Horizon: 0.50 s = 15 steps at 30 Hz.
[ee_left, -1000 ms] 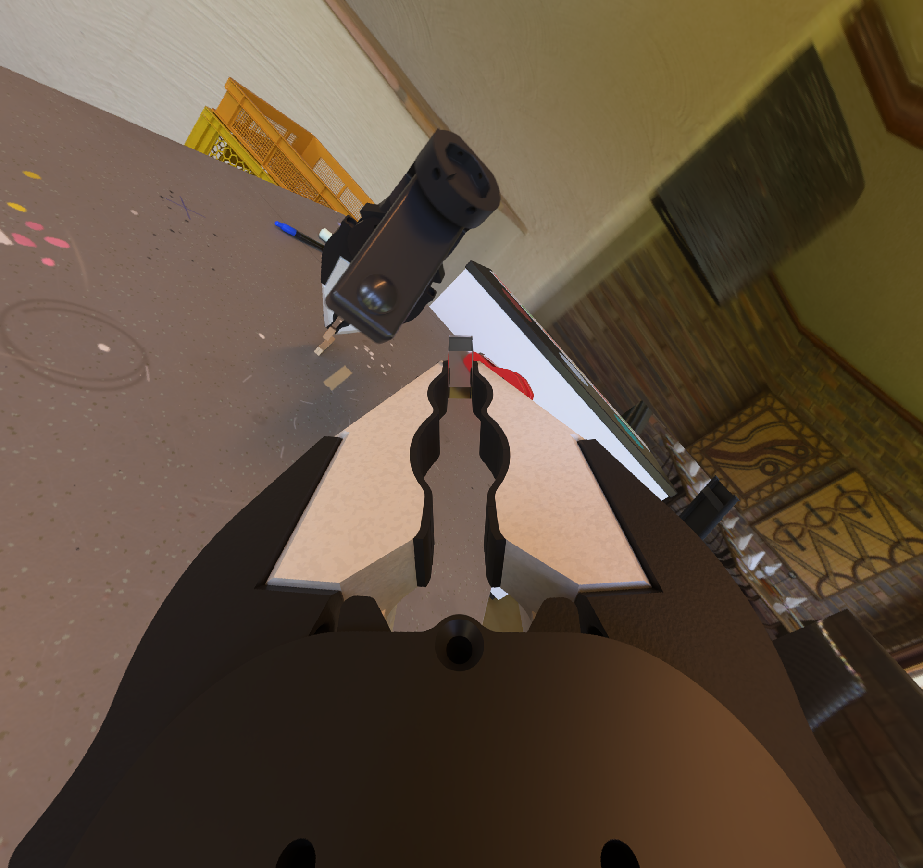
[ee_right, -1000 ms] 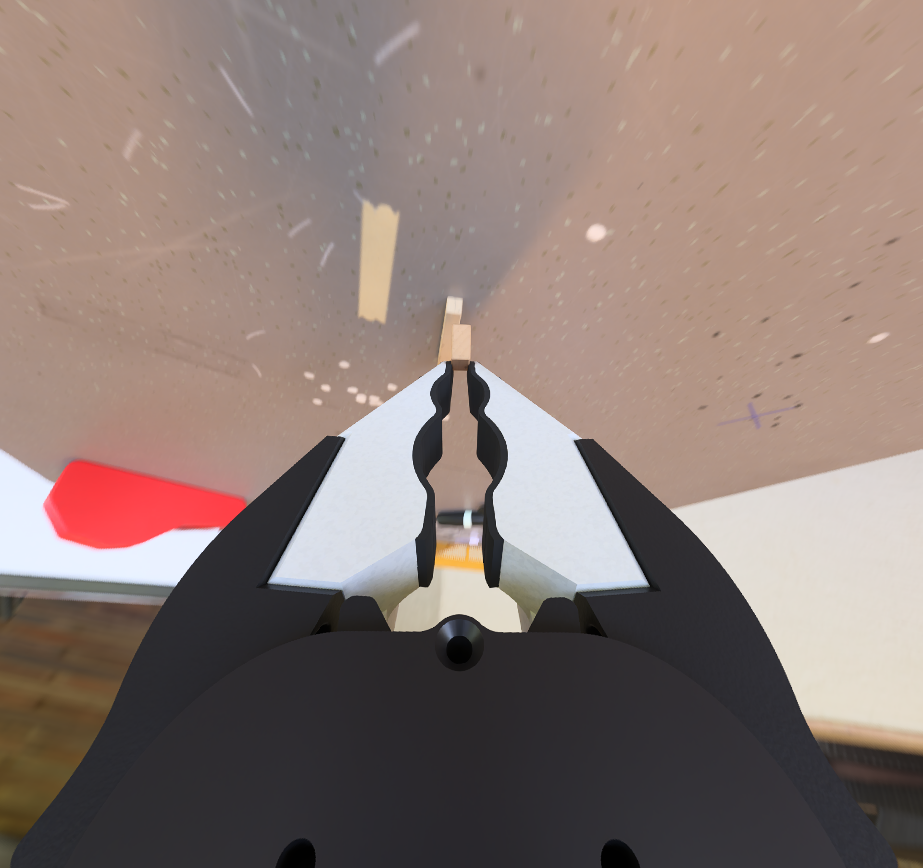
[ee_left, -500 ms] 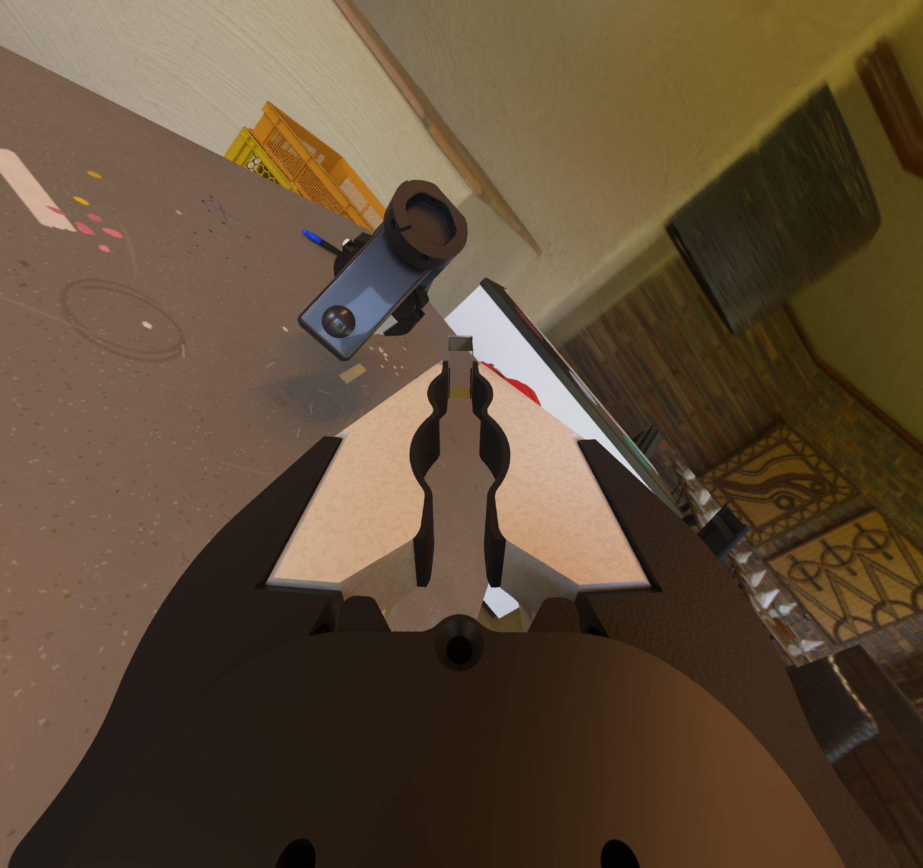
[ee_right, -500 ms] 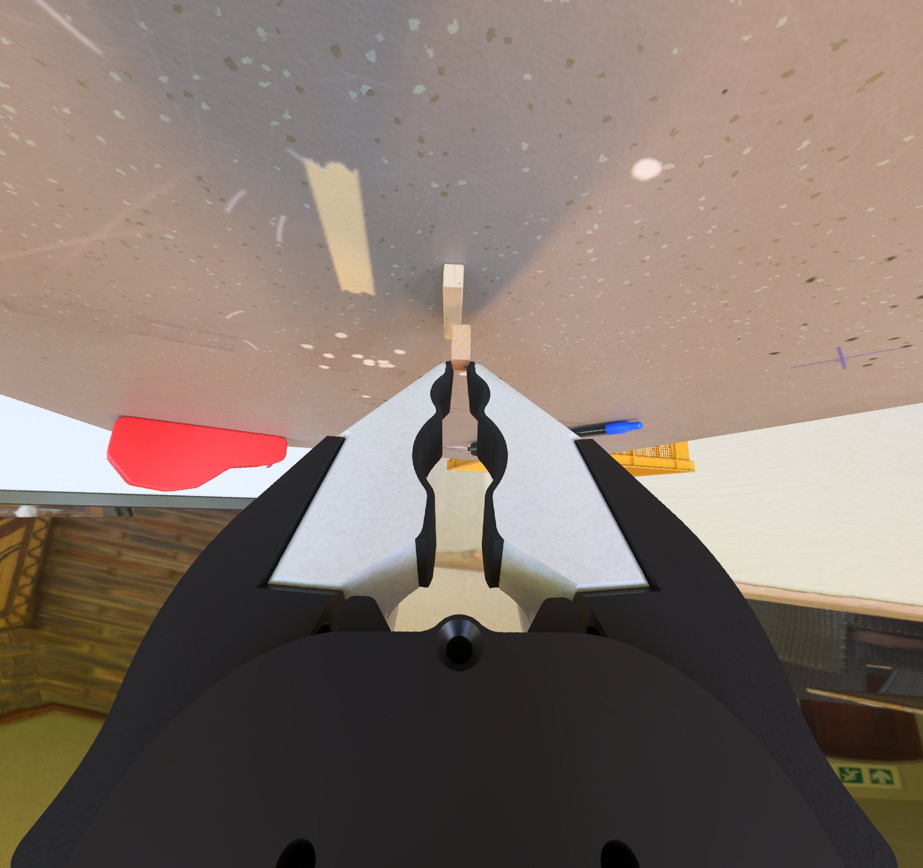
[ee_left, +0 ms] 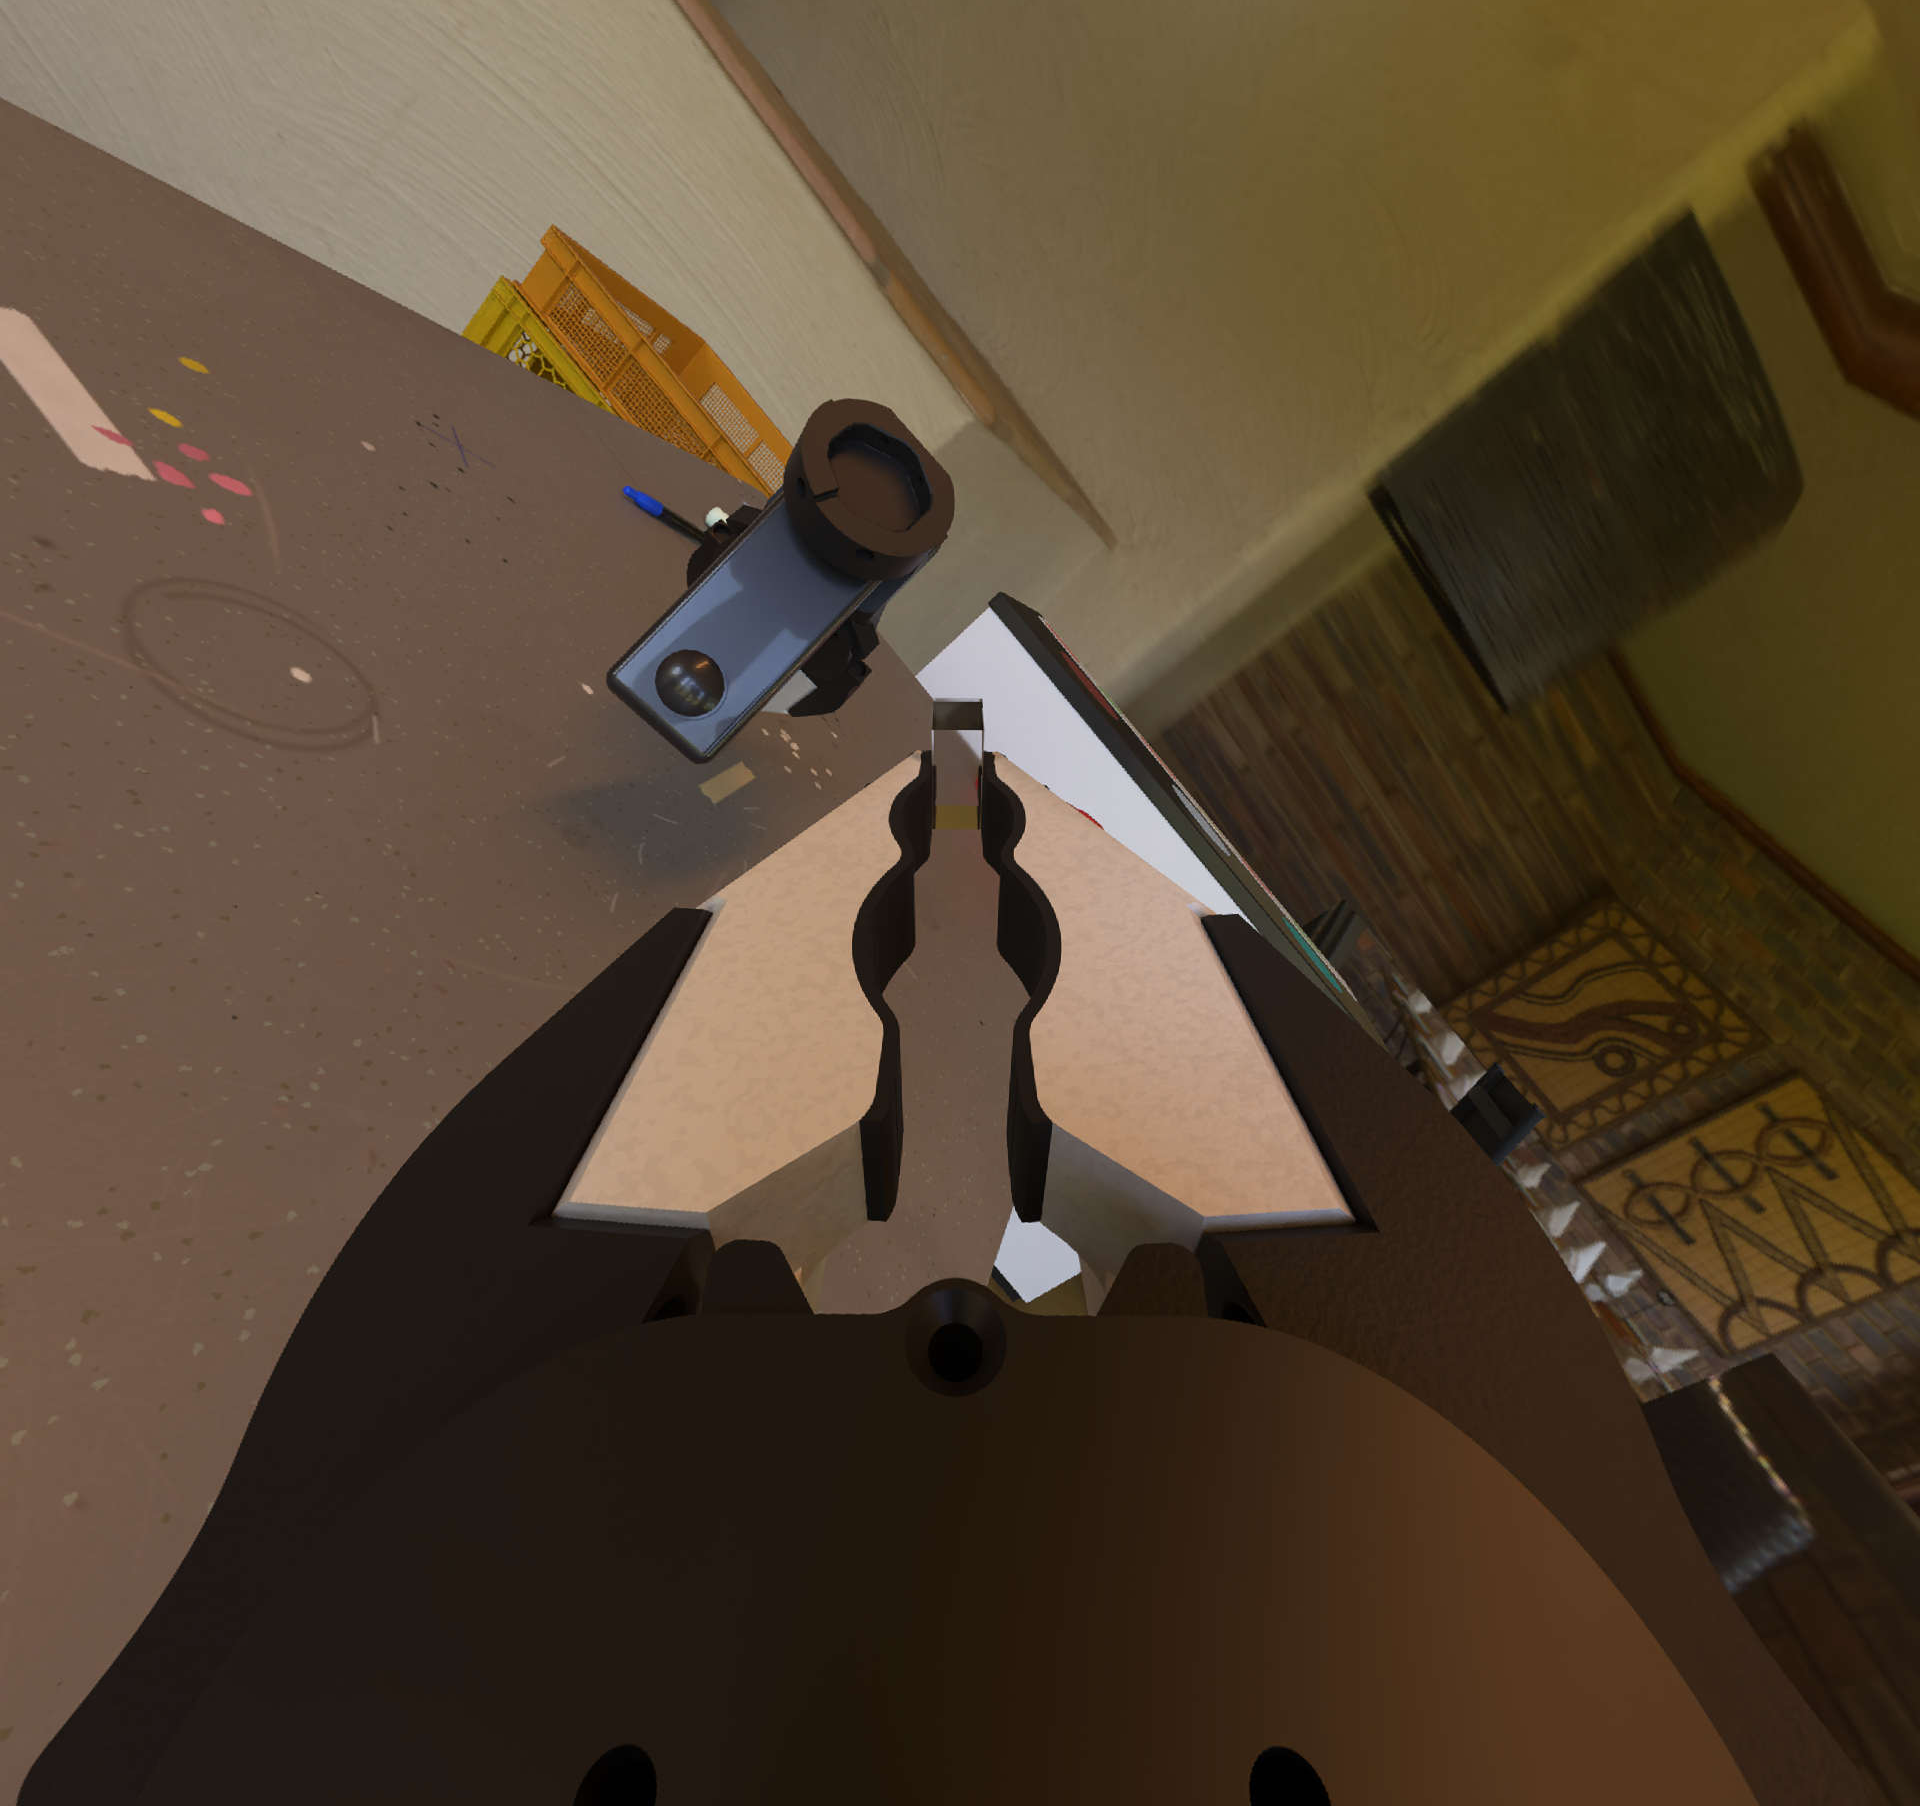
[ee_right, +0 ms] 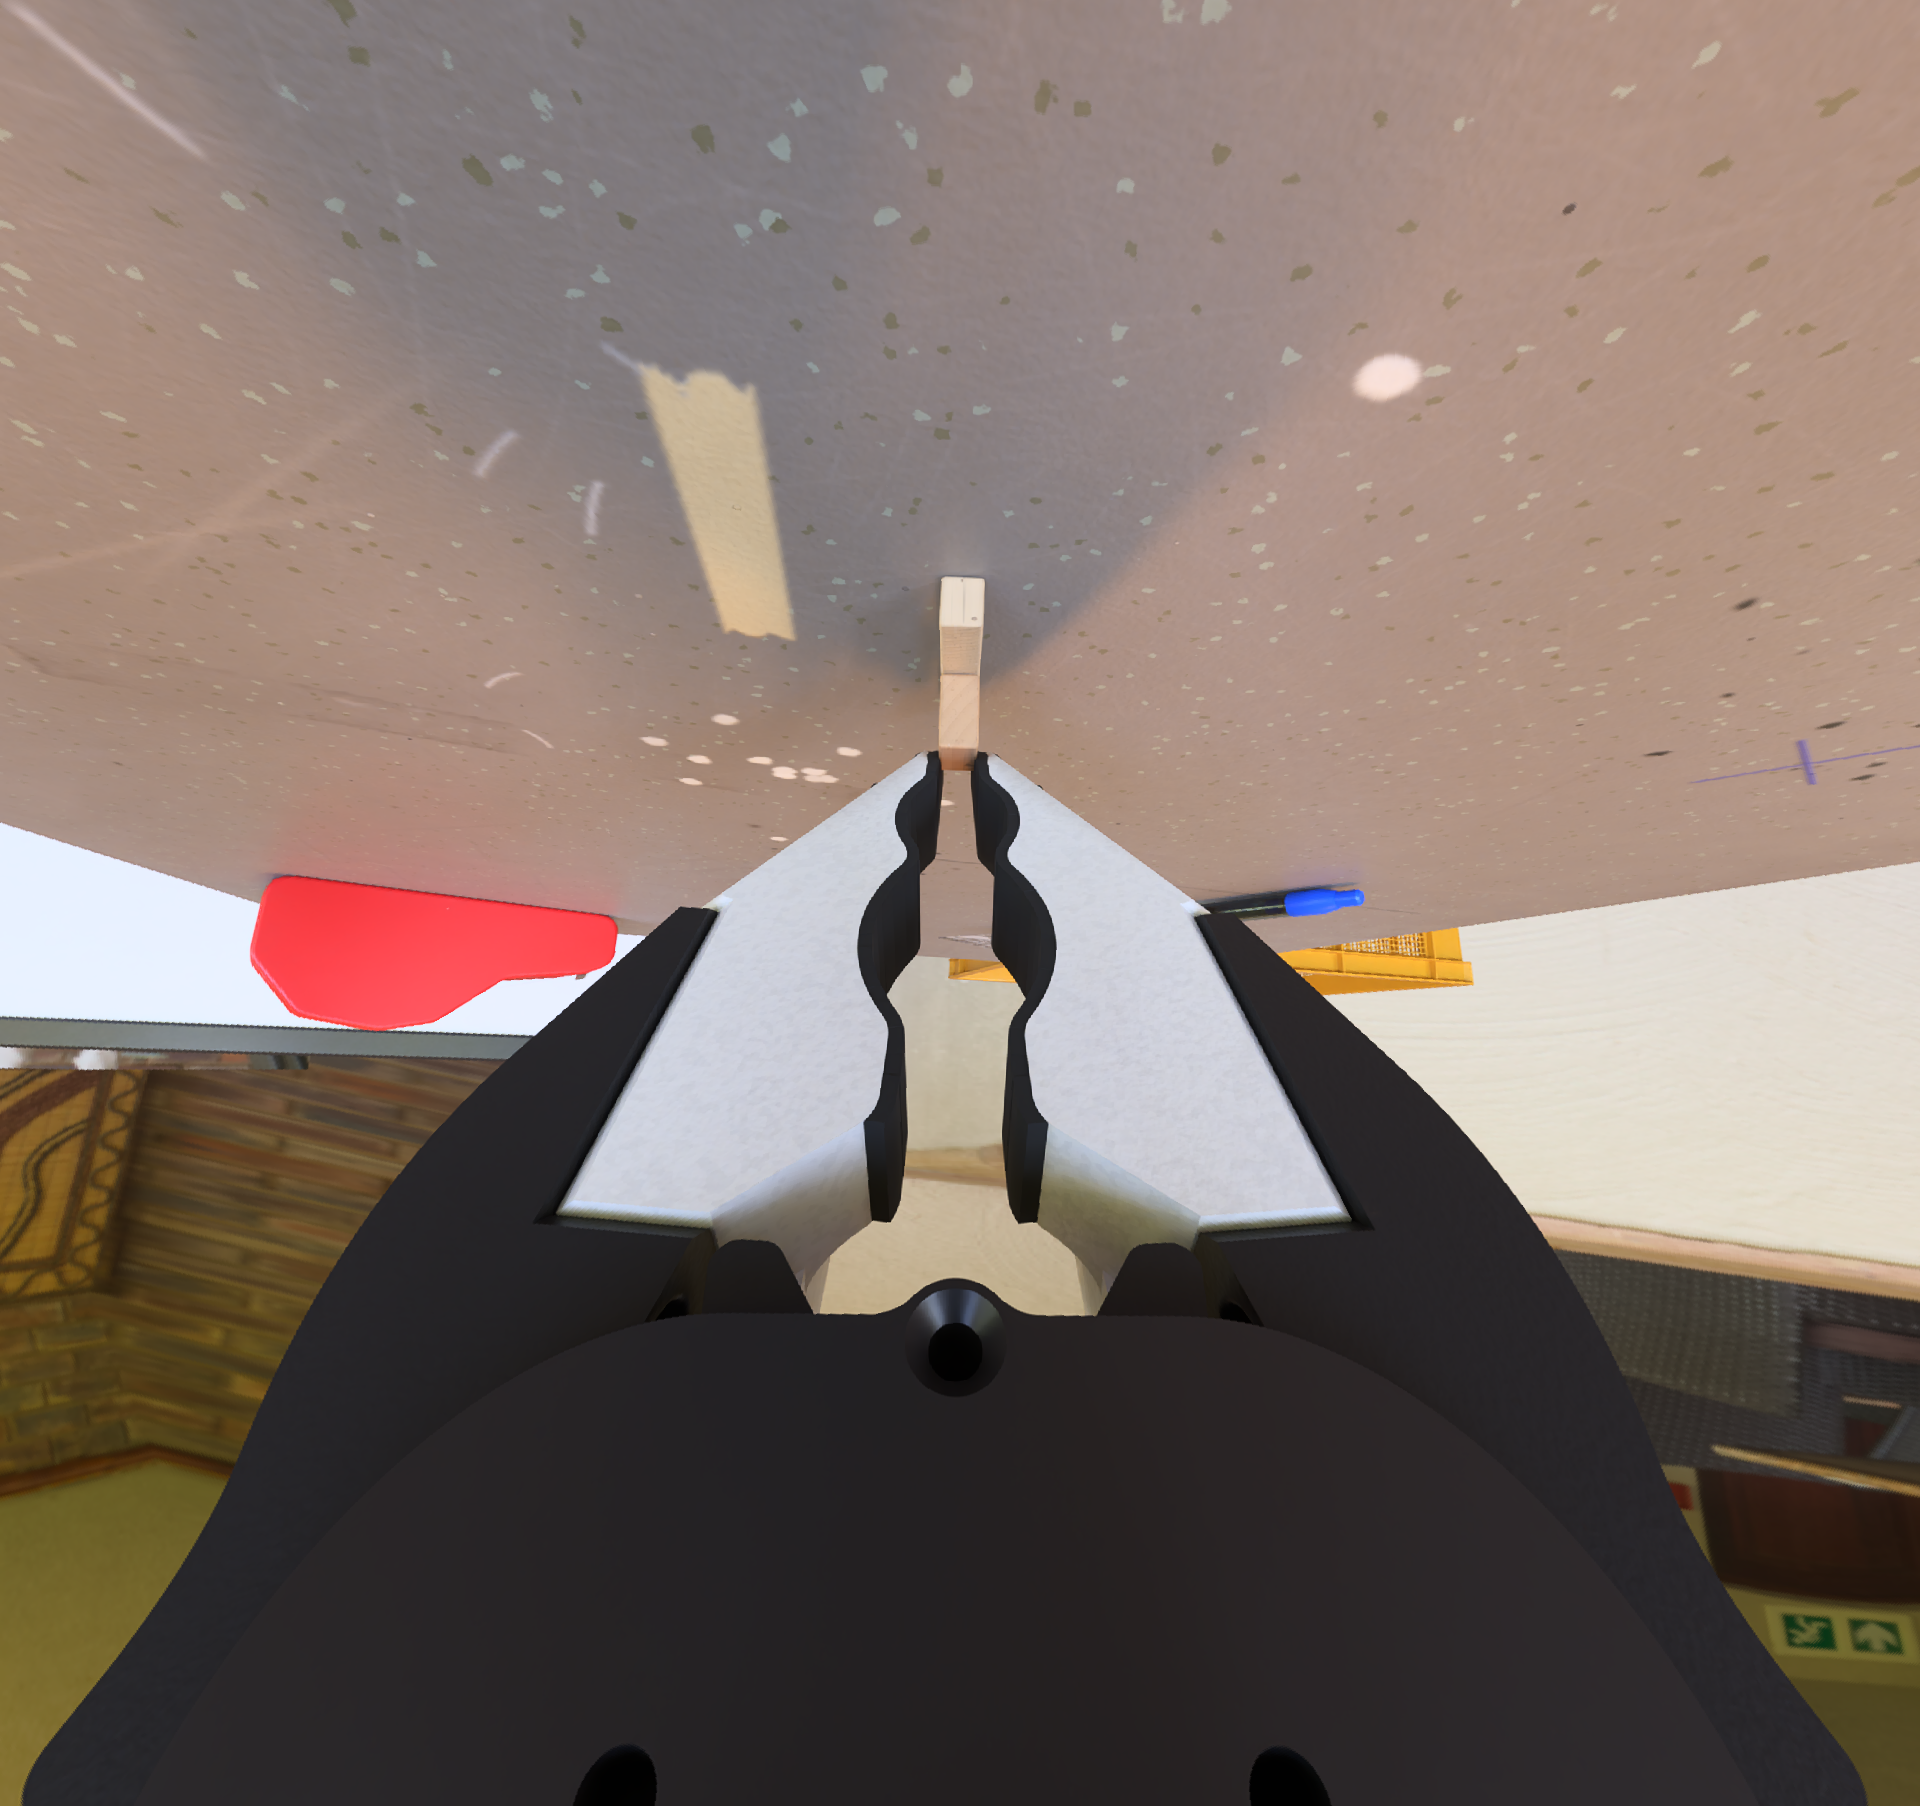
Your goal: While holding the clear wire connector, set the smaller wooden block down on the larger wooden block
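My right gripper (ee_right: 956, 764) is shut on the smaller wooden block (ee_right: 958, 712), which sticks out past its fingertips just above the speckled brown table (ee_right: 1351, 146). The paler, larger wooden block (ee_right: 961, 613) lies on the table right beyond it, in line and touching or nearly so. My left gripper (ee_left: 954, 769) is shut on the clear wire connector (ee_left: 956, 733) and holds it above the table. The right gripper's body (ee_left: 779, 593) shows in the left wrist view, ahead and to the left, and hides both blocks there.
A strip of tan tape (ee_right: 717, 499) lies left of the blocks. A white board (ee_right: 83, 925) with a red shape (ee_right: 416, 946) lies by the table edge. A blue pen (ee_right: 1320, 901) and orange and yellow crates (ee_left: 623, 354) are near the wall.
My right gripper has tilted and come closer to the table, bringing the smaller block up against the larger one. My left gripper has drifted slightly, still holding the connector.
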Tool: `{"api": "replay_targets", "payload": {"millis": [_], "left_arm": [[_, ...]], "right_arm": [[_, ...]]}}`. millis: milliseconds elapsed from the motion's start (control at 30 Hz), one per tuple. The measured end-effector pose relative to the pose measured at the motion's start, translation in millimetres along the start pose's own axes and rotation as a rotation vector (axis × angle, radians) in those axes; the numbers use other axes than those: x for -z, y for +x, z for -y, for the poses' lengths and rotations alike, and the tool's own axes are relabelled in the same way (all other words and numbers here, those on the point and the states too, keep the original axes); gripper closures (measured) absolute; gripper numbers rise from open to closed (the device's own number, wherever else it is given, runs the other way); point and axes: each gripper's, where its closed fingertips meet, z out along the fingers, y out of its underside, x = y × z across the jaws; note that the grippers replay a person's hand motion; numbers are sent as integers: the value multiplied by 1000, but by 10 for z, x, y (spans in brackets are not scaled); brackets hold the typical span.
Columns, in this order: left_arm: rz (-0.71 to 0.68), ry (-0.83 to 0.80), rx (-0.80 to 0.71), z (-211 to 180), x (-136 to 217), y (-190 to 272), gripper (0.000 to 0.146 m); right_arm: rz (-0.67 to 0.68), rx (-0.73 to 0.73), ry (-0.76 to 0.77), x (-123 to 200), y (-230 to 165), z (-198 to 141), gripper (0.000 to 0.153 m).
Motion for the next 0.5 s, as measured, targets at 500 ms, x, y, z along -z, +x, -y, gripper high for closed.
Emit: {"api": "replay_targets", "payload": {"millis": [500], "left_arm": [[-12, 7, -1, -5, 27, 11, 138]], "right_arm": [[-2, -67, 367, 456, -33, -86, 139]]}}
